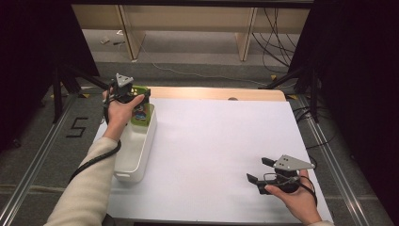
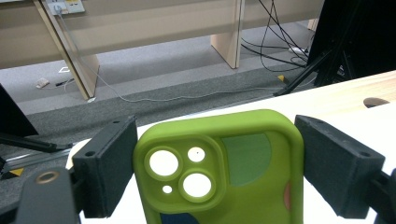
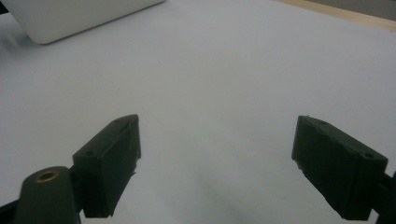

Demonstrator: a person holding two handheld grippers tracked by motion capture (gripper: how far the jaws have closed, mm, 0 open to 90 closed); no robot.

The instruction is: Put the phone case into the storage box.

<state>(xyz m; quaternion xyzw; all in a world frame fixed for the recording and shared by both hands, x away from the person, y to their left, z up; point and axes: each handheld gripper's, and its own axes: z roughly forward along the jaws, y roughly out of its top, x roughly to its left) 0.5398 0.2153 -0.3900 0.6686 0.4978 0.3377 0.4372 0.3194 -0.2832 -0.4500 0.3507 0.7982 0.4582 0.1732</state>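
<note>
Near right: right gripper (image 1: 260,173), jaws spread and empty, above the white table (image 1: 216,150). Far left: left gripper (image 2: 215,163) clasps a green phone case (image 2: 219,168) over the white bin (image 1: 134,155); likely next, lowering and releasing.

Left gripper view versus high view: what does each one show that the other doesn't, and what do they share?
Left gripper view alone: the green phone case's camera cutouts up close, and both jaws touching its sides.

High view alone: the white bin under the left gripper, the white table cover, and the right gripper, open, low over that cover near the front right corner.

Both: the green case in the left gripper, the wooden table edge, grey floor and cables beyond.
</note>
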